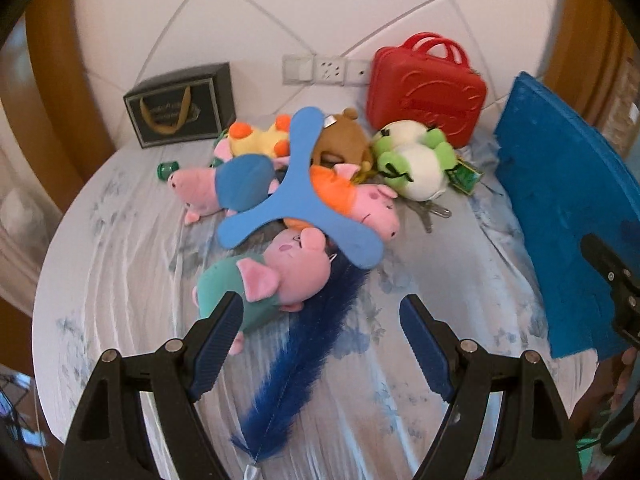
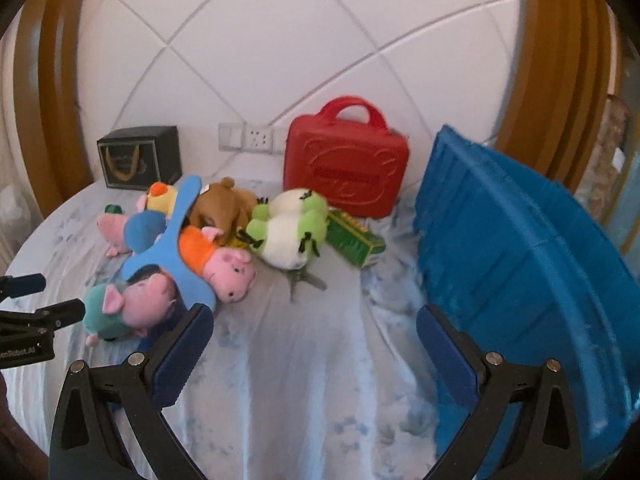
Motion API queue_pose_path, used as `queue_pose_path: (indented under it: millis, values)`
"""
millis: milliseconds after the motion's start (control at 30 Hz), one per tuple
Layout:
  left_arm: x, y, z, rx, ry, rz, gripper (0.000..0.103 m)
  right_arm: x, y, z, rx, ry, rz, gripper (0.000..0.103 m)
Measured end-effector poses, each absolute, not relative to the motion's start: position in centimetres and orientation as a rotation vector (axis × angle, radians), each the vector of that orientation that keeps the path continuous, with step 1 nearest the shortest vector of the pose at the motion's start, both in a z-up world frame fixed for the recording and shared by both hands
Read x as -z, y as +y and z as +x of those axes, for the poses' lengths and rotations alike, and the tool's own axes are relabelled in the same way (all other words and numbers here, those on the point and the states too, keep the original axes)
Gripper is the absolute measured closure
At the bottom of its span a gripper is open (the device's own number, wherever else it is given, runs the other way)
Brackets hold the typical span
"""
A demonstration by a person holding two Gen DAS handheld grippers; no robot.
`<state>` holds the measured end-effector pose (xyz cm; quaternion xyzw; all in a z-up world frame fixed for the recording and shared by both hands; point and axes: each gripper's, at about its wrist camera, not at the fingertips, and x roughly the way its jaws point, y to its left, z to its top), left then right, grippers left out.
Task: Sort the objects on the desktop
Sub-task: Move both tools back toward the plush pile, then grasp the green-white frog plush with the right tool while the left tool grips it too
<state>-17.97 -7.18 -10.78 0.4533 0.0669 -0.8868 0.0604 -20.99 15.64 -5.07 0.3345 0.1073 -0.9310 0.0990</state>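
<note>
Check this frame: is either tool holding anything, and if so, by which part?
Nothing is held. The left tool is open above the blue feather, its fingers clear of it. The right tool is open over bare tablecloth, beside the blue bin.

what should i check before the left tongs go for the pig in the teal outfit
1. Left tongs open: ok, jaws wide apart and empty.
2. Teal pig reachable: ok, nearest toy, just ahead of the left finger.
3. Pig free of clutter: not ok, blue boomerang lies across its head, and the blue feather runs beside it.
4. Right tongs out of the way: ok, open and empty, off to the side.
5. Blue bin ready: cannot tell, it looks tilted and its inside is hidden.
</note>
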Motion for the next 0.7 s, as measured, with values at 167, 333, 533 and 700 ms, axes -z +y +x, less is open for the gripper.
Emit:
queue_pose_path:
  millis: [167,333,533,700]
  values:
    - [10.9,-5.9,-21.5,2.702,0.221,1.415,0.023,6.2,16.3,-24.4,2.724,0.282,1.064,0.0]
    - [11.6,-3.9,-25.2,2.739,0.194,1.43,0.023,7.2,17.7,-28.1,2.712,0.278,1.118,0.0]
    - [13.5,-4.0,-30.0,2.716,0.269,1.487,0.023,9.8,18.4,-33.0,2.647,0.213,1.222,0.0]
    - [15.1,-3.6,-35.3,2.697,0.248,1.507,0.023,11.8,17.4,-37.6,2.586,0.156,1.259,0.0]
